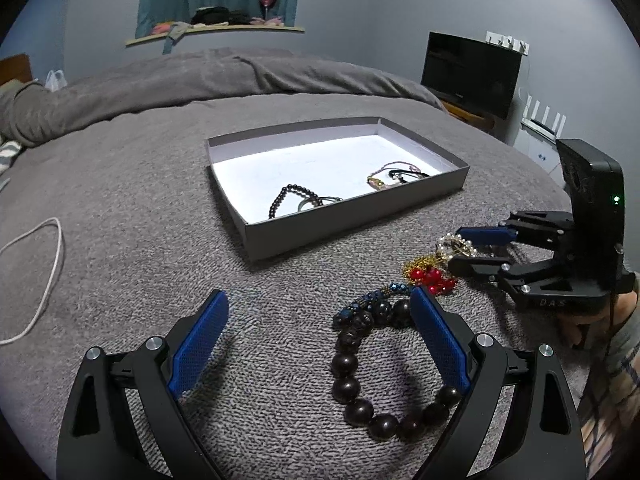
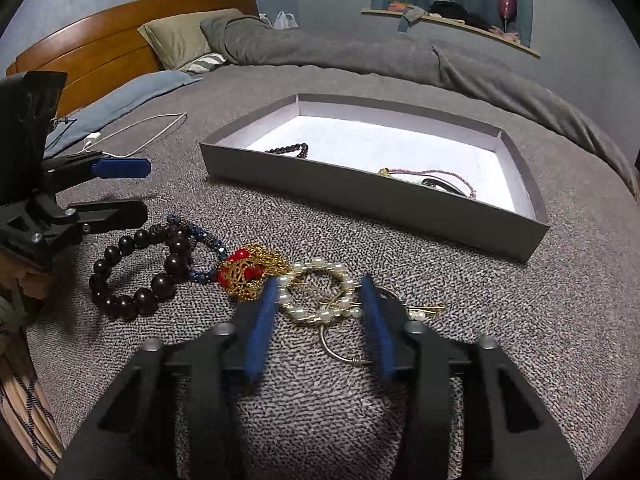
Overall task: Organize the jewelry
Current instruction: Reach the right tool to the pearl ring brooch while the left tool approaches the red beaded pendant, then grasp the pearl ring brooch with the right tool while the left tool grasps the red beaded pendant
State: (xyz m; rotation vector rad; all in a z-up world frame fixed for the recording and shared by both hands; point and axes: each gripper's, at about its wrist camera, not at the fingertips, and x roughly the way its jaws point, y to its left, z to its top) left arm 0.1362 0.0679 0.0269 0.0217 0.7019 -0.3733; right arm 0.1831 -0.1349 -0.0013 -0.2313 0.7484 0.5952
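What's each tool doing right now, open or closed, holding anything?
Left tool: open, empty, over the dark wooden bead bracelet.
Right tool: open, straddling the white pearl bracelet, not gripping.

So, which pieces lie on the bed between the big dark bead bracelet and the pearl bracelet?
In the right wrist view, a blue beaded bracelet and a red-and-gold piece lie between the dark bead bracelet and the pearl bracelet.

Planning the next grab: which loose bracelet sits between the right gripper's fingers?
The pearl bracelet, white beads with gold links, unlike the dark wooden, blue and red ones further left.

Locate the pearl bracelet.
The pearl bracelet lies on the grey bedspread between the open right gripper's fingers, right of the red-and-gold piece, before the box.
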